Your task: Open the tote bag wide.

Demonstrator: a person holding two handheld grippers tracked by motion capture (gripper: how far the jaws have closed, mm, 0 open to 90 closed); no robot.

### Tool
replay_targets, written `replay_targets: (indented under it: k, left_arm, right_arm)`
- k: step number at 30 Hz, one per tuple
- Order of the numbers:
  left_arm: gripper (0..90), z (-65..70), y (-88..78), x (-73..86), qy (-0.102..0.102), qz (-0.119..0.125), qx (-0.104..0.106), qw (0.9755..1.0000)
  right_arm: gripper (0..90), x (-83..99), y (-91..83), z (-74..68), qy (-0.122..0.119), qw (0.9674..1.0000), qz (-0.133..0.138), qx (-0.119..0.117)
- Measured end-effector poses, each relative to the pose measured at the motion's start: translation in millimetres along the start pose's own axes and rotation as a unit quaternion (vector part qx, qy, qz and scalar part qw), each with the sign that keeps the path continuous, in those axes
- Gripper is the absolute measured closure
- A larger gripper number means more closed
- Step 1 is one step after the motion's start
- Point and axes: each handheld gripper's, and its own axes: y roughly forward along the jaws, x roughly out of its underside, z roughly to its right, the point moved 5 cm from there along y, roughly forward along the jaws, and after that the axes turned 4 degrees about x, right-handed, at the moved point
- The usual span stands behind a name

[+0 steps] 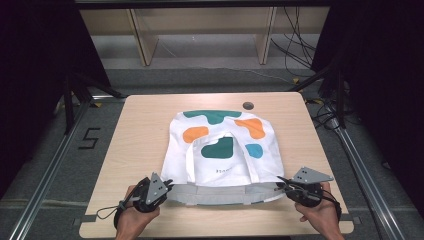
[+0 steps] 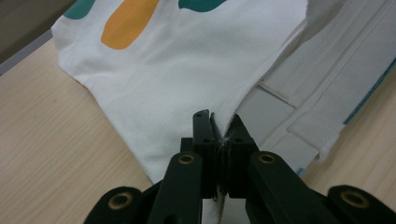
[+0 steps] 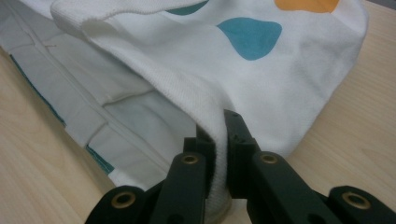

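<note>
Left gripper point(image 2: 218, 133) clamped on bag point(image 1: 223, 150) top layer, near corner at 7 o'clock. Right gripper point(image 3: 219, 128) pinching same layer at 5 o'clock corner. Both jaw pairs closed tight on white cloth, fabric visibly squeezed between pads. Symmetric corner grips, likely to lift the upper panel evenly for a fold toward 12 or to spread it flat. Bag lying flat mid-table point(image 1: 140, 125), print side up, handles point(image 1: 192, 160) running toward 6, grey lining exposed along near edge. Round grommet point(image 1: 248, 105) at 12, clear of bag.
</note>
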Motion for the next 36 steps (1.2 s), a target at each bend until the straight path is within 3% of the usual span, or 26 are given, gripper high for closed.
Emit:
replay_targets:
  k: [4,6,8,9,10,11,12,13,15,16,18,23,24,28,29,31,34,35,36]
  left_arm:
    - [86.4,-2.5,-4.8,-6.1,-0.007,0.015,0.003,0.9999]
    - [86.7,-5.6,-8.2,-12.7,-0.001,0.024,-0.001,0.9997]
    - [87.0,-6.8,-12.4,-20.9,-0.004,0.039,-0.006,0.9992]
    - [87.0,-7.7,-14.7,-24.5,-0.009,0.048,-0.001,0.9988]
    - [87.0,-10.0,-18.0,-28.2,-0.012,0.055,0.0,0.9984]
    - [87.0,-11.2,-20.4,-31.9,-0.02,0.065,0.004,0.9977]
    - [87.1,-13.7,-22.9,-35.9,-0.017,0.07,0.003,0.9974]
    - [87.1,-15.8,-25.5,-40.3,-0.013,0.074,-0.001,0.9971]
    - [87.3,-18.8,-30.2,-49.9,-0.02,0.087,-0.005,0.996]
    - [87.3,-21.9,-33.4,-55.3,-0.016,0.094,-0.009,0.9954]
    - [87.2,-25.5,-39.5,-65.5,-0.022,0.111,-0.011,0.9936]
    - [87.3,-32.1,-53.6,-85.4,-0.011,0.139,-0.017,0.9901]
    - [87.3,-34.3,-60.4,-93.9,-0.032,0.163,0.0,0.9861]
    - [87.4,-36.8,-76.3,-107.6,-0.031,0.189,-0.002,0.9815]
    - [87.4,-36.8,-76.3,-107.6,-0.031,0.189,-0.002,0.9815]
    - [87.4,-39.4,-88.3,-117.6,-0.031,0.206,-0.001,0.9781]
    - [87.4,-41.2,-96.1,-124.8,-0.029,0.216,-0.002,0.976]
    - [87.5,-43.7,-103.3,-132.4,-0.026,0.228,-0.005,0.9733]
    - [87.5,-44.8,-107.0,-135.8,-0.027,0.234,-0.005,0.9719]
  right_arm:
    - [87.1,-4.8,-3.5,1.2,0.017,0.9998,0.008,-0.002]
    - [87.4,-10.9,-6.3,5.1,0.009,0.9997,0.022,-0.001]
    - [87.6,-17.3,-10.0,6.5,0.015,0.9995,0.029,-0.001]
    - [87.7,-21.1,-11.3,9.2,0.006,0.9994,0.032,-0.004]
    - [87.7,-24.3,-13.5,9.3,0.016,0.9994,0.03,-0.004]
    - [87.8,-28.5,-15.0,12.6,0.009,0.9993,0.038,-0.003]
    - [87.8,-32.4,-17.1,14.1,0.01,0.999,0.043,-0.003]
    - [87.8,-37.2,-18.6,17.6,-0.005,0.9987,0.051,-0.002]
    - [87.8,-44.8,-24.3,16.2,0.008,0.9987,0.049,-0.004]
    - [87.8,-50.3,-26.1,19.2,0.0,0.9983,0.059,-0.004]
    - [87.8,-61.8,-31.4,22.9,0.004,0.9967,0.081,0.001]
    - [88.1,-89.7,-47.4,32.9,0.005,0.9949,0.1,0.001]
    - [88.2,-95.5,-50.3,34.9,-0.001,0.9944,0.106,0.003]
    - [88.3,-115.5,-65.5,37.4,-0.008,0.9938,0.111,-0.004]
    - [88.3,-115.5,-65.5,37.4,-0.008,0.9938,0.111,-0.004]
    - [88.3,-129.3,-75.2,39.3,-0.015,0.9916,0.129,0.0]
    - [88.4,-137.7,-81.6,38.8,-0.013,0.9913,0.131,-0.001]
    - [88.4,-146.4,-87.5,39.1,-0.024,0.9905,0.136,0.001]
    - [88.4,-149.1,-91.3,37.0,-0.012,0.992,0.126,-0.003]
